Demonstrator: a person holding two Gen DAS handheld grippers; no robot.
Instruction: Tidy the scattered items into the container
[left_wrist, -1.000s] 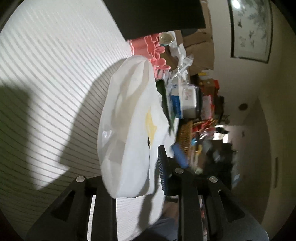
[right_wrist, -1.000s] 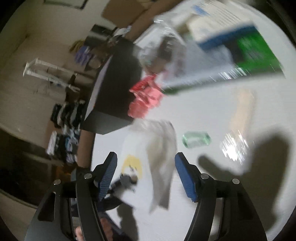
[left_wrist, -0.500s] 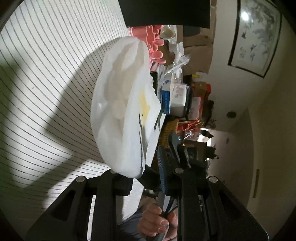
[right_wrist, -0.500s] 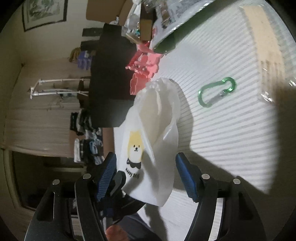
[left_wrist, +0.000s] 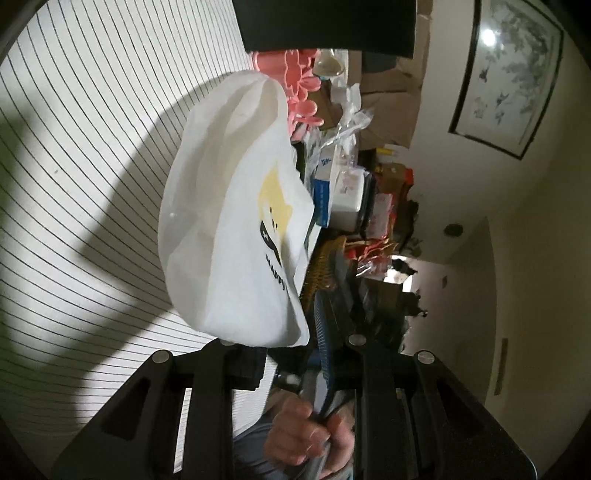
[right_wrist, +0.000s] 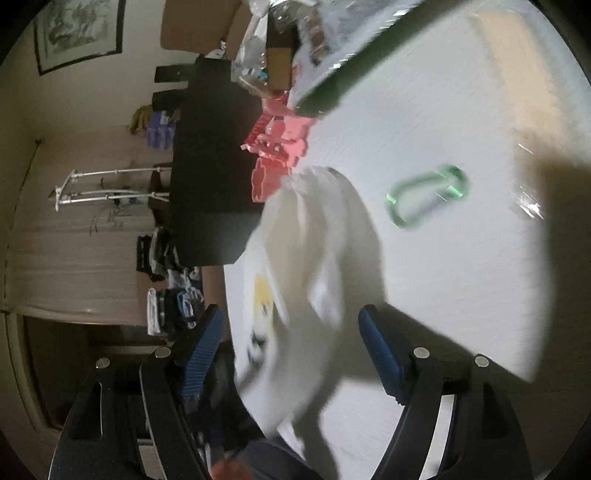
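Note:
A white plastic bag (left_wrist: 229, 221) with a yellow dog print hangs above the striped white tablecloth (left_wrist: 74, 147). My left gripper (left_wrist: 291, 332) is shut on the bag's lower edge, and the bag hides its left finger. In the right wrist view the same bag (right_wrist: 306, 258) lies between the jaws of my right gripper (right_wrist: 291, 317). Those jaws are opening and their blue pads stand clear of the bag. A green carabiner (right_wrist: 424, 199) lies on the cloth beyond the bag, to the right. Pink plastic pieces (right_wrist: 280, 147) sit behind the bag.
A black box (right_wrist: 210, 166) stands at the table's far edge beside the pink pieces (left_wrist: 299, 85). A clear packet (right_wrist: 528, 206) and a beige strip (right_wrist: 517, 55) lie at the right. Cluttered packages and a basket (left_wrist: 328, 258) fill the back. A person's hand (left_wrist: 306, 435) shows below.
The right gripper's jaws have spread wider around the bag. In the left wrist view the bag has turned so the dog print shows more fully, and a hand has come into view below.

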